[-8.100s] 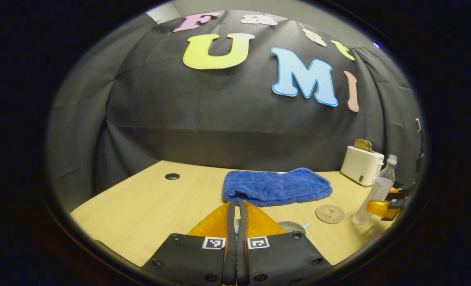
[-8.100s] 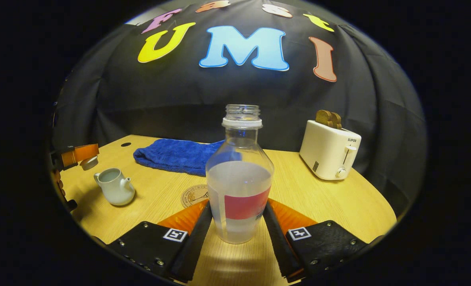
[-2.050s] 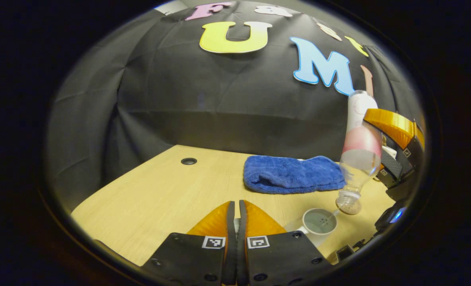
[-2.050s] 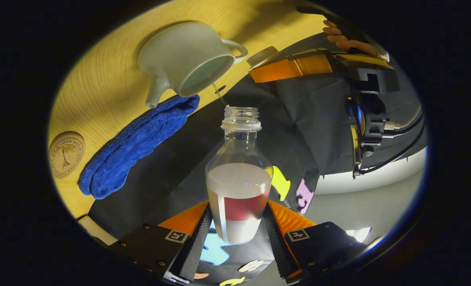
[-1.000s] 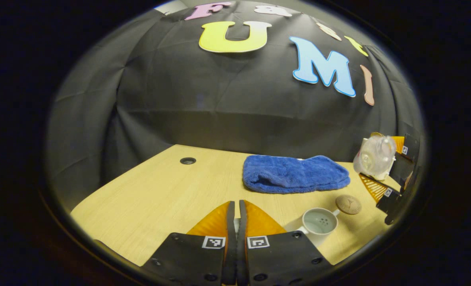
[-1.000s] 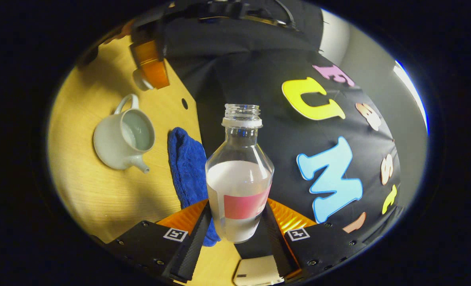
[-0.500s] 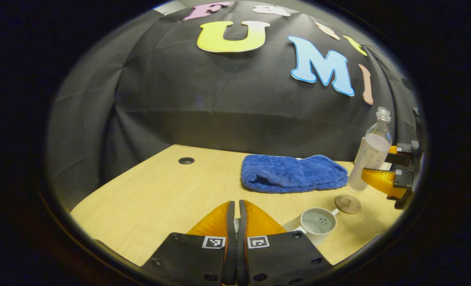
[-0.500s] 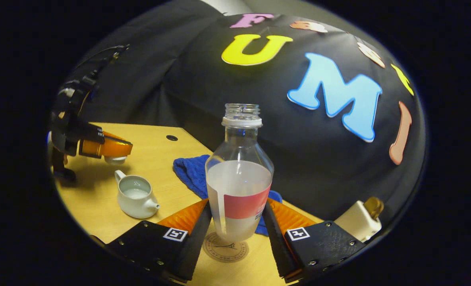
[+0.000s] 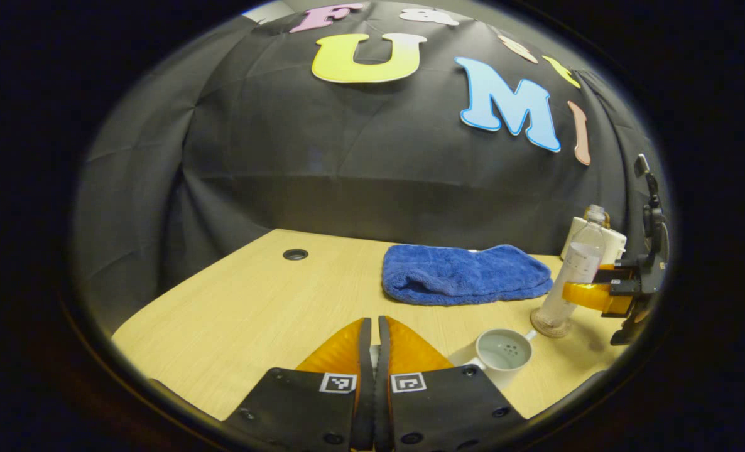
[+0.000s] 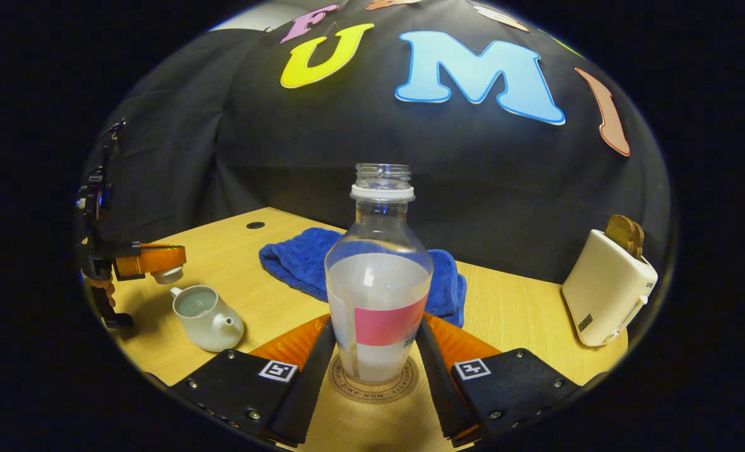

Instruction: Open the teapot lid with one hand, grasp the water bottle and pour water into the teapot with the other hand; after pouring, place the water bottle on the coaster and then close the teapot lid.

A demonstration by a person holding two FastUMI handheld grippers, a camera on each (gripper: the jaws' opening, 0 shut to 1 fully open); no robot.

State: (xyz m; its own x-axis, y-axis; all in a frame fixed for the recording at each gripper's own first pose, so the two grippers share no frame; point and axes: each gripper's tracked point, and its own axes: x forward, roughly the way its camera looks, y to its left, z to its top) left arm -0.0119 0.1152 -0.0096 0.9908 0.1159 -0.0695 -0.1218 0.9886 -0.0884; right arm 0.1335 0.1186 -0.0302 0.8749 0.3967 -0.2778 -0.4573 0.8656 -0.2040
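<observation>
The clear water bottle (image 10: 379, 282), uncapped and partly full, stands upright on the round coaster (image 10: 404, 381). My right gripper (image 10: 375, 351) is shut on its lower body, one finger on each side. The white teapot (image 10: 206, 317) sits open to the left with water inside. Just above and left of it, my left gripper (image 10: 152, 260) holds the teapot lid (image 10: 167, 274). In the left gripper view, my left gripper (image 9: 372, 321) is shut with the lid mostly hidden between its fingers; the teapot (image 9: 503, 351) lies to the lower right, with the bottle (image 9: 573, 276) and coaster (image 9: 549, 326) beyond.
A folded blue towel (image 10: 313, 260) lies behind the bottle on the wooden table (image 10: 523, 314). A white toaster (image 10: 608, 289) with toast stands at the right. The table has a small round hole (image 9: 295, 254) at the far left.
The bottle swung from tipped over the teapot back to upright and came down onto the coaster, still in my right gripper. My left gripper with the lid barely moved.
</observation>
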